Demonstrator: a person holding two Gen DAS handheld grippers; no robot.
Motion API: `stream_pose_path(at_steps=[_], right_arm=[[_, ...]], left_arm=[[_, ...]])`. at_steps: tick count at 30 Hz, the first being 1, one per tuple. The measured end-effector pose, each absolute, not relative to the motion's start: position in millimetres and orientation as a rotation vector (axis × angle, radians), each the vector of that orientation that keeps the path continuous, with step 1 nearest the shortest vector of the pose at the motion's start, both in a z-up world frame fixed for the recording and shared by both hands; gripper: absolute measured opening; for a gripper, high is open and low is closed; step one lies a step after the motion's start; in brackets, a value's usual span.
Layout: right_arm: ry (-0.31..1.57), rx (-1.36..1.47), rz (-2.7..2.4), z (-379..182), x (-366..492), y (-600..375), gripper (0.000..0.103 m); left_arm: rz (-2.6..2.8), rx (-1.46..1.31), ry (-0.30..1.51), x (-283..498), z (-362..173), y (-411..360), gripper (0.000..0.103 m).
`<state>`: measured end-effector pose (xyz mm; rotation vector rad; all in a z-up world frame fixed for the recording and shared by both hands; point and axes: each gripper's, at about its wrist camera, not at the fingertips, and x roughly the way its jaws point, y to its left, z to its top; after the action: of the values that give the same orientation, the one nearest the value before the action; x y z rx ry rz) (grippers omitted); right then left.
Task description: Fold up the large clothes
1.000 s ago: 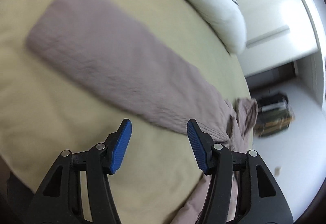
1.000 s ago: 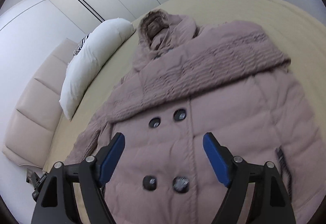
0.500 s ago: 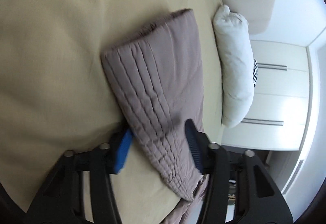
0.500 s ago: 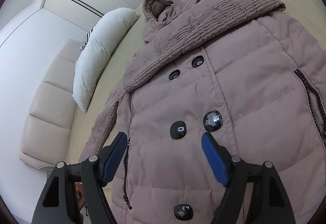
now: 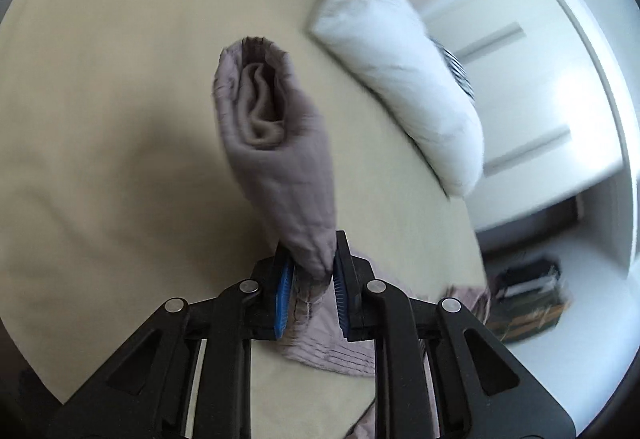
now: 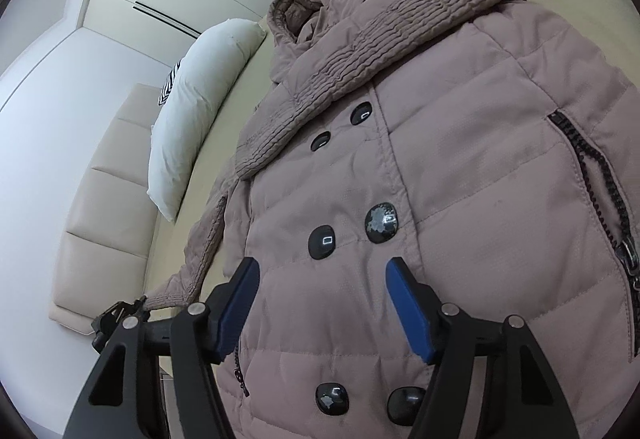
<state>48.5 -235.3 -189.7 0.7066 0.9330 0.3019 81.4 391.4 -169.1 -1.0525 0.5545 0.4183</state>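
1. Left tool (image 5: 311,279) is clamped hard on the coat's sleeve (image 5: 280,159); its jaws have just been closing, and the blue pads (image 5: 285,289) now pinch the quilted fabric between them.
2. That sleeve stands up off the bed (image 5: 100,119), cuff end pointing away from the camera, its open mouth showing the folded lining inside.
3. More ribbed sleeve fabric trails below the left tool, down across the yellow sheet.
4. Over to the right tool (image 6: 322,303): jaws apart, gripping nothing. They have just been narrowing a little, with only coat fabric in sight beyond the gap.
5. The mauve padded coat (image 6: 460,199) lies face up on the bed, buttoned front toward the camera, hood (image 6: 304,7) at the far end.
6. Its other sleeve (image 6: 400,27) is folded across the chest, just under the hood.
7. Two dark buttons (image 6: 382,223) sit just beyond the right tool's tips; a zipped pocket (image 6: 592,175) runs down the coat at the picture's right.
8. A white pillow (image 6: 200,99) rests near the headboard (image 6: 104,207), beside the coat but apart from it.
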Motion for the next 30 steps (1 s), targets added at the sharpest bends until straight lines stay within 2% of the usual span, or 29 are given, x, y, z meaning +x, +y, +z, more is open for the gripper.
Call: stream_pose_path(at_steps=[4, 8, 13, 16, 20, 30], right_arm=[[0.914, 0.738, 0.289, -190.1, 49.8, -252.3, 0.070], [0.887, 0.768, 0.282, -188.9, 56.4, -272.4, 0.070], [0.862, 0.827, 0.286, -187.2, 79.1, -297.9, 0.070], [0.861, 0.854, 0.311, -182.9, 104.7, -308.4, 0.070], [0.928, 0.904, 0.405, -186.4, 155.8, -305.7, 0.071], [1.162, 1.006, 0.660, -210.3, 283.0, -235.9, 0.071]], left_arm=[[0.298, -0.783, 0.601, 143.4, -120.4, 324.7, 0.016], [0.145, -0.523, 0.659, 201.6, -99.2, 233.3, 0.016], [-0.017, -0.191, 0.755, 258.2, -122.5, 106.6, 0.016], [-0.076, -0.039, 0.793, 260.3, -149.2, 44.0, 0.016], [-0.126, 0.065, 0.793, 244.2, -175.1, -0.4, 0.016], [-0.186, 0.212, 0.749, 232.0, -198.5, -35.7, 0.016]])
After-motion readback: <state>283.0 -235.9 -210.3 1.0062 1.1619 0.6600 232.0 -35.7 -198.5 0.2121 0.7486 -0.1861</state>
